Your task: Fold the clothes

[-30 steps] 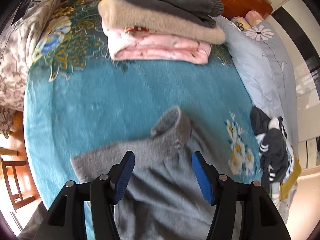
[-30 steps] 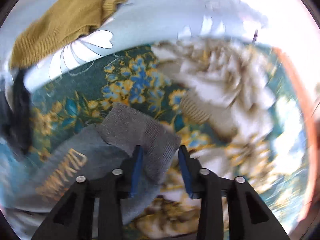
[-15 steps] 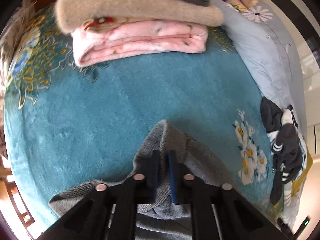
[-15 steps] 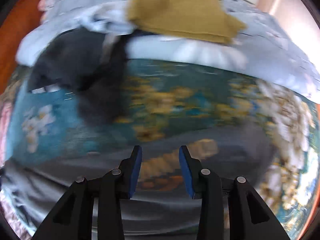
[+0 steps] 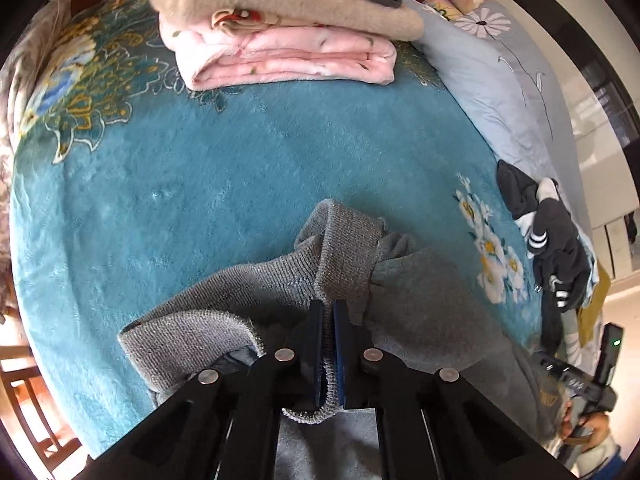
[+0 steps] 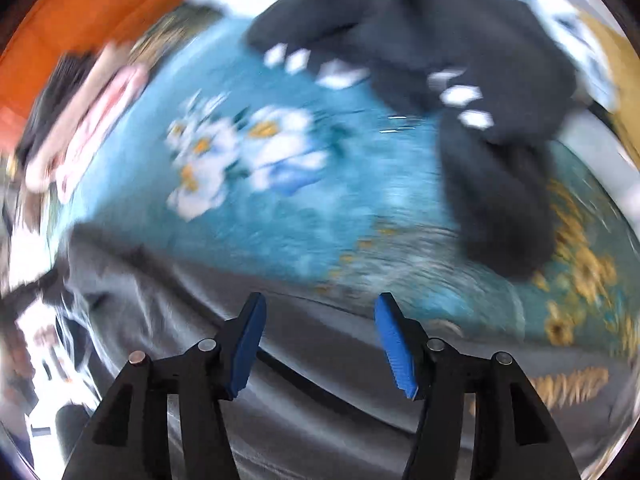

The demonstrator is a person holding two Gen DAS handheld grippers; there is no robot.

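A grey sweatshirt (image 5: 420, 292) lies spread on the teal floral blanket (image 5: 240, 184). My left gripper (image 5: 328, 320) is shut on its ribbed grey cuff (image 5: 348, 248), which bunches up in front of the jaws. My right gripper (image 6: 320, 340) is open and empty, hovering just above the grey sweatshirt (image 6: 280, 420); this view is blurred by motion. A gold print on the sweatshirt (image 6: 572, 384) shows at the lower right.
A stack of folded clothes, pink (image 5: 288, 56) under beige (image 5: 280, 0), sits at the far side of the blanket. A black garment with white stripes (image 5: 552, 240) lies at the right, also in the right wrist view (image 6: 460, 60). A pale blue quilt (image 5: 500, 92) lies beyond.
My left gripper closed on the grey cuff and has lifted it slightly. My right gripper released the other cuff, swung left across the sweatshirt and opened wider.
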